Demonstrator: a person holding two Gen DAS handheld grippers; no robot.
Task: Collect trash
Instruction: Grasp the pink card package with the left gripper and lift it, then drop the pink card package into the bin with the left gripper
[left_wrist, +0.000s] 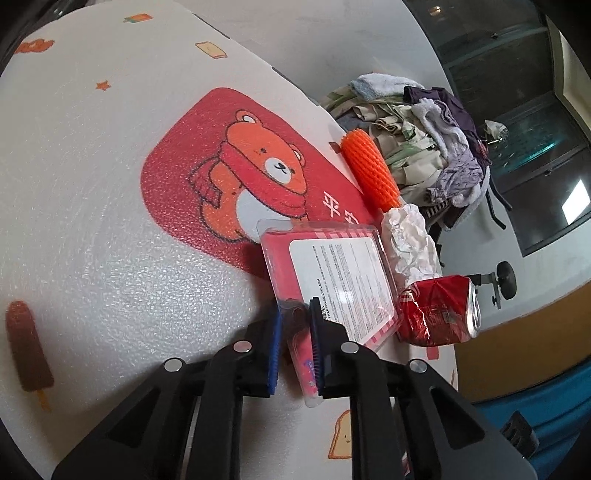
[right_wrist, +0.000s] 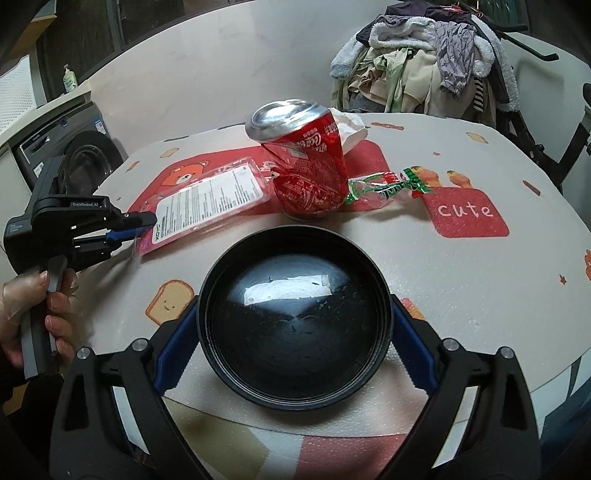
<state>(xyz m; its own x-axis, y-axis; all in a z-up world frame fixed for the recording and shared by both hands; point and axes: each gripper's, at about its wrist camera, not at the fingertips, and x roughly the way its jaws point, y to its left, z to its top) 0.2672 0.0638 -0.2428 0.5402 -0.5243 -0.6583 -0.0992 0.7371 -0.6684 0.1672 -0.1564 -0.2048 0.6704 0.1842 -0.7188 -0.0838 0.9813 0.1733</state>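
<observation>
Fingers of the left gripper (left_wrist: 295, 345) are pinched on the near corner of 1 clear plastic package (left_wrist: 328, 284) with a pink card and a white label inside, which lies on the table (left_wrist: 92, 206) at its edge. Beside it in the left wrist view lie 1 crushed red can (left_wrist: 439, 314), 1 crumpled white paper (left_wrist: 410, 243) and 1 orange foam net sleeve (left_wrist: 369, 171), all strung along the table's edge. A heap of clothes (left_wrist: 424, 136) stands beyond.

From the right wrist view, the right gripper (right_wrist: 293, 332) has its 2 blue pads spread wide and pressed against the sides of 1 black bowl (right_wrist: 293, 321), which looks empty apart from a few specks. Behind the bowl stands the can, with 1 green and red candy wrapper (right_wrist: 384, 188) to its right and the package to its left, the left gripper clamped on its end.

Judging by the empty bowl, nothing is collected yet: 5 pieces remain on the table, the package likely going 1st.
</observation>
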